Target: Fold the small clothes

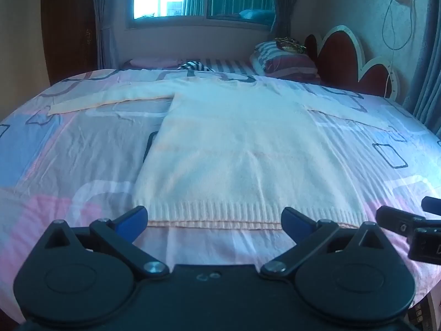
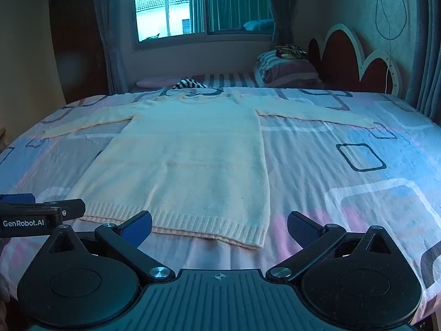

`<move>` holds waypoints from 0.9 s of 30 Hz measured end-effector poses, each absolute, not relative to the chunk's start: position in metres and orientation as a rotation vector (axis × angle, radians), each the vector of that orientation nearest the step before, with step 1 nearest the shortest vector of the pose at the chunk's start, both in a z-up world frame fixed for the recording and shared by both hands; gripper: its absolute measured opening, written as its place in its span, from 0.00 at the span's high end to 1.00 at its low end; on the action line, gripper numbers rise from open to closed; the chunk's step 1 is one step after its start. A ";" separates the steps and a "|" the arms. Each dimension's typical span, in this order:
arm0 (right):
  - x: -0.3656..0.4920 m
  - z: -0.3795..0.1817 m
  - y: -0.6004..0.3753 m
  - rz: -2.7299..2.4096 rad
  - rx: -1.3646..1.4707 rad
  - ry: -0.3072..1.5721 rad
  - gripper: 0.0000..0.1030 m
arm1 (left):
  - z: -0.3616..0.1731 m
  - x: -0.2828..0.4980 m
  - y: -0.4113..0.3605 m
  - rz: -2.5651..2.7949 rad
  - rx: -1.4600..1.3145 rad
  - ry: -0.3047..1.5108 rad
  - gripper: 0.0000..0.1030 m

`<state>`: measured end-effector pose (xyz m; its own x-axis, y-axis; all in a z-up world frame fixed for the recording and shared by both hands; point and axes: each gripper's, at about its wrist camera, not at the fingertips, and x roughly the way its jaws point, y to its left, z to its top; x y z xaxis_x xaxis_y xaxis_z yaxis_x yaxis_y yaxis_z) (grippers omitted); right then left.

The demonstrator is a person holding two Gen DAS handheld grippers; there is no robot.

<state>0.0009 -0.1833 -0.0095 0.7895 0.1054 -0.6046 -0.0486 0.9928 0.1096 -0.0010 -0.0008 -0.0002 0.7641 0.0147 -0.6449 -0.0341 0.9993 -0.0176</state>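
A cream knitted sweater (image 1: 237,149) lies flat on the bed with both sleeves spread out, its ribbed hem nearest me; it also shows in the right wrist view (image 2: 187,160). My left gripper (image 1: 215,218) is open and empty, hovering just before the hem's middle. My right gripper (image 2: 220,223) is open and empty, just before the hem's right corner. The right gripper's side shows at the right edge of the left wrist view (image 1: 413,226). The left gripper's side shows at the left edge of the right wrist view (image 2: 41,212).
The bed has a pink and blue patterned sheet (image 2: 344,182). Folded striped bedding and a pillow (image 2: 286,69) lie at the far right by the red headboard (image 2: 355,58). A striped garment (image 2: 190,84) lies beyond the sweater. A window (image 2: 198,2) is behind.
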 end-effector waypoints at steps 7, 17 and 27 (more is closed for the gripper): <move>0.000 -0.010 -0.183 0.081 0.091 0.657 0.00 | -0.006 -0.009 -0.004 0.031 -0.023 0.714 0.01; -0.002 -0.011 -0.182 0.079 0.088 0.656 0.00 | -0.003 -0.003 0.003 0.029 -0.039 0.731 0.01; -0.003 -0.011 -0.182 0.076 0.088 0.655 0.00 | -0.002 -0.001 0.004 0.030 -0.041 0.733 0.01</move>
<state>-0.0029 -0.1817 -0.0115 0.7904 0.0979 -0.6047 -0.0425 0.9935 0.1054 -0.0006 0.0044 -0.0022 0.7427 0.0133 -0.6695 -0.0423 0.9987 -0.0271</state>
